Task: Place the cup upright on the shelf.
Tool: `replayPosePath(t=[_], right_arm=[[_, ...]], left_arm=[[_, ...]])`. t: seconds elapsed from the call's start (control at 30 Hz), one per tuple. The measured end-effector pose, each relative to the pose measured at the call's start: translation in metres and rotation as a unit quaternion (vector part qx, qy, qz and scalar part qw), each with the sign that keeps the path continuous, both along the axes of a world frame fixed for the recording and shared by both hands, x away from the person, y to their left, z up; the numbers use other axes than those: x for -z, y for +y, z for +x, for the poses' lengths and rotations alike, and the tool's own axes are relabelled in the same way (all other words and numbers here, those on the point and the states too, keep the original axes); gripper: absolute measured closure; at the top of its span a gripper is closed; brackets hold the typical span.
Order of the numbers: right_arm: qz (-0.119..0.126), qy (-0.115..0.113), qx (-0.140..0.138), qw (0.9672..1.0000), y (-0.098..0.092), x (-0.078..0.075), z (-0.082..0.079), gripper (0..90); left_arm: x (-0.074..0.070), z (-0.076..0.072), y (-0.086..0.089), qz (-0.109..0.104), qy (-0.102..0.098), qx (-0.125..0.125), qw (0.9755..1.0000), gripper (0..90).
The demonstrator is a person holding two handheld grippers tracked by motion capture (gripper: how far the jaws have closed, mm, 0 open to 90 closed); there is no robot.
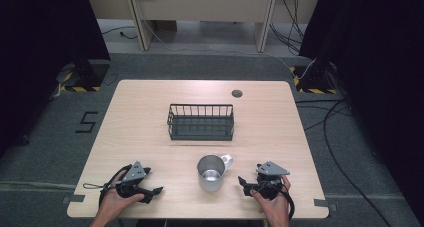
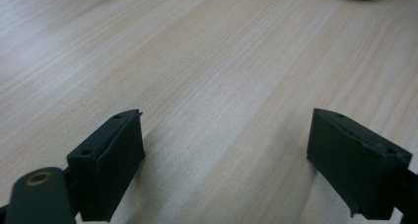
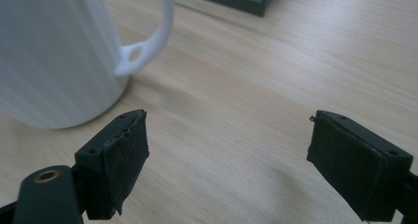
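On the desk (image 1: 150, 107), a metal mug (image 1: 212, 172) stands upright between the left gripper (image 2: 226, 150) and right gripper (image 3: 229, 155), both wide and empty, near a wire basket (image 1: 200, 122).

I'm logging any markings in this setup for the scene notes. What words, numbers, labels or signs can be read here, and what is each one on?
"5": a single dark digit marked on the grey floor left of the table, in the high view.
No readable text on the metal mug, the wire basket, the left gripper or the right gripper.
The yellow-and-black striped tape on the floor carries no words.
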State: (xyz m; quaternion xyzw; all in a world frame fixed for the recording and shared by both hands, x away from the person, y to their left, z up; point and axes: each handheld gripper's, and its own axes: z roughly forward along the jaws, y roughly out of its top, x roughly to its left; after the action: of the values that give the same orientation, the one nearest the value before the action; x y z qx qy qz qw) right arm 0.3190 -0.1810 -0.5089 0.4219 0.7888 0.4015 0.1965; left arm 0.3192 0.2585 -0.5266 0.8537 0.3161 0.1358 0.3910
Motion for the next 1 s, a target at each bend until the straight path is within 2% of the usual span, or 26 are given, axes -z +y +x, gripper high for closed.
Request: replayPosePath(t=[0.3,0.83,1.0], right_arm=[[0.024,-0.038,-0.031,0.9985,0.003,-0.015,-0.019,15.1],[0.043,-0.079,-0.070,0.9935,0.021,-0.044,-0.034,15.1],[0.053,-0.081,-0.077,0.9923,0.026,-0.047,-0.035,15.0]], left_arm=[[0.000,0.000,0.000,0.000,0.000,0.000,1.0000,13.4],[0.000,0.000,0.000,0.000,0.000,0.000,1.0000,13.4],[0.000,0.000,0.000,0.000,0.000,0.000,1.0000,13.3]])
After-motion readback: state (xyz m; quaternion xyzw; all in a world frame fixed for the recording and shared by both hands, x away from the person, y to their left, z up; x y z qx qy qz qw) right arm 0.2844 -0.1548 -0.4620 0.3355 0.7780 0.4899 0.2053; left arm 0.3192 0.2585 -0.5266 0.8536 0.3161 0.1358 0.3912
